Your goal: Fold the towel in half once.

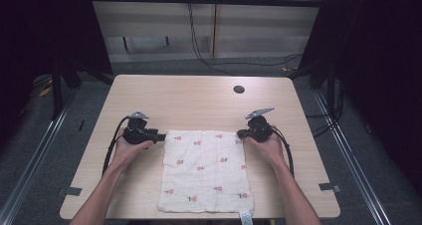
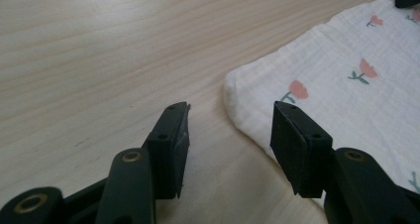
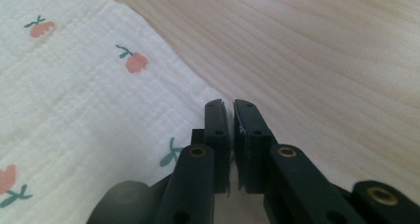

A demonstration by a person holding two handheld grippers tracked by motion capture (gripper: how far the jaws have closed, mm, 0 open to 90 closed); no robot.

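A white cloth [image 1: 206, 170] printed with small red flowers lies flat on the wooden table [image 1: 199, 98]. My left gripper [image 1: 160, 135] rests at the cloth's far left corner. In the left gripper view, the left gripper [image 2: 232, 110] is open, with the corner of the cloth [image 2: 346, 85] just ahead between the jaws and the right-hand jaw over its edge. My right gripper [image 1: 241, 134] sits at the far right corner. In the right gripper view, the right gripper [image 3: 231, 105] is shut on the corner of the cloth [image 3: 74, 100], and white fabric shows in the thin gap.
A round dark hole [image 1: 239, 89] sits in the tabletop at the far right. A small label [image 1: 245, 216] hangs from the cloth's near edge at the table's front. Bare wood lies beyond the cloth. Black cables [image 1: 199, 41] run over the floor behind the table.
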